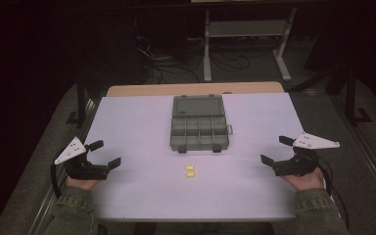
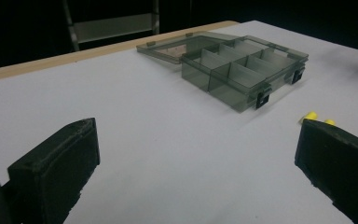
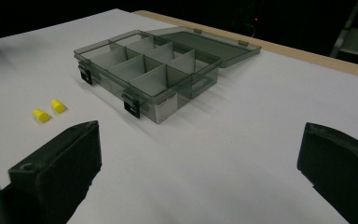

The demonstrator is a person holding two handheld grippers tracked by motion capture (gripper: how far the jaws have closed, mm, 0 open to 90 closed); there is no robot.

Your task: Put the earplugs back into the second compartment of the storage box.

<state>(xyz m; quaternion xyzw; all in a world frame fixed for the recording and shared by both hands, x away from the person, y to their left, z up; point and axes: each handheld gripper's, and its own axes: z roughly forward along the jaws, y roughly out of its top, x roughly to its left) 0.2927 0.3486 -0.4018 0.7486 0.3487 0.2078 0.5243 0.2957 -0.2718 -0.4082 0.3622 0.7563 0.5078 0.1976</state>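
Observation:
A grey see-through compartment box (image 1: 199,129) lies open at the middle of the table, its lid (image 1: 198,105) folded flat behind it; its cells (image 2: 242,70) (image 3: 144,65) look empty. Two small yellow pieces (image 1: 190,171) (image 3: 49,111) (image 2: 311,115) rest on the table just in front of the box. My left gripper (image 1: 105,153) (image 2: 196,168) stands open near the left edge, nothing between its jaws. My right gripper (image 1: 275,150) (image 3: 200,172) stands open near the right edge, also with nothing in it. Both point inward toward the box.
The white tabletop (image 1: 142,196) has a wooden strip (image 1: 196,89) along its far edge. Beyond it, a metal stand (image 1: 247,29) and cables lie on the dark floor. A hand and a green sleeve (image 1: 73,210) hold each gripper at the near corners.

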